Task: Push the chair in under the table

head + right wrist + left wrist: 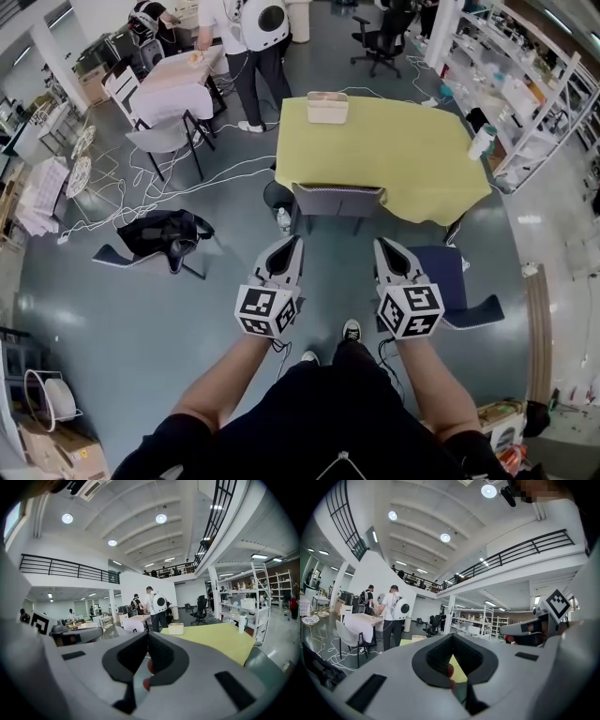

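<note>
A grey chair [337, 200] with a wide padded backrest and dark legs stands upright on the floor at the near long edge of a rectangular worktop [394, 155] draped in yellow cloth. The back of its backrest faces the viewer, just beside the cloth's edge. Its seat is hidden beneath the worktop.

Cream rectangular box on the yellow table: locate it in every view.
Head view: upper centre, cream rectangular box at the far edge of the yellow table.
Left gripper view: left of centre, below the middle.
Right gripper view: just right of centre.
Shared landmark: that yellow table.
</note>
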Demonstrator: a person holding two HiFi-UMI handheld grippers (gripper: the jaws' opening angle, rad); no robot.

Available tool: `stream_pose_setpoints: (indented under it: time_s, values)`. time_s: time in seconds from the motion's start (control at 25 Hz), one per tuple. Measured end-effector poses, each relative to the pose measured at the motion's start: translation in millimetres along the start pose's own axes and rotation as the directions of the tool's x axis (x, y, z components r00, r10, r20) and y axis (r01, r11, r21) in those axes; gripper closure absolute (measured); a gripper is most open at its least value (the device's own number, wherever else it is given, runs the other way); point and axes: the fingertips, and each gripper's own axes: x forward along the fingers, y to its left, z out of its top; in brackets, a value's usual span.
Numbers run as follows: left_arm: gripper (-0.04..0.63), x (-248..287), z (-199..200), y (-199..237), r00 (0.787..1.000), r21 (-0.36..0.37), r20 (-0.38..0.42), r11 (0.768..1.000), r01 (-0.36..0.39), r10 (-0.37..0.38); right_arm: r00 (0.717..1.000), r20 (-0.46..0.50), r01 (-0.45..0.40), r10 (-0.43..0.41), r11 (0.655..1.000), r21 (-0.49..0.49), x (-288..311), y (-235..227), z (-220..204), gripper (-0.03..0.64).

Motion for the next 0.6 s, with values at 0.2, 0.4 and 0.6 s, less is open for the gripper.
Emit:
stream_pose_setpoints:
  time_s: [0.2,0.4,0.6]
  values:
    - [0.586,-23.1,7.8,-7.8,1.0,0.016,0.008,1.0,-0.021,0.021,0.997,-0.035,-0.063,0.062,0.998,-0.018,-12.4,29.2,-13.4,0.601]
    - [0.586,-29.2,3.0,-17.2,0.999,0.014,-0.004,0.999,-0.032,0.032,0.992,-0.054,-0.112,0.11,0.993,-0.022,-21.8,44.7,-25.8,0.601]
    - [0.586,-27.2,2.0,-41.1,1.0,0.024,0.004,1.0,-0.013,0.013,0.994,-0.055,-0.098,0.097,0.995,-0.021,-41.2,32.3,-35.1,0.601]
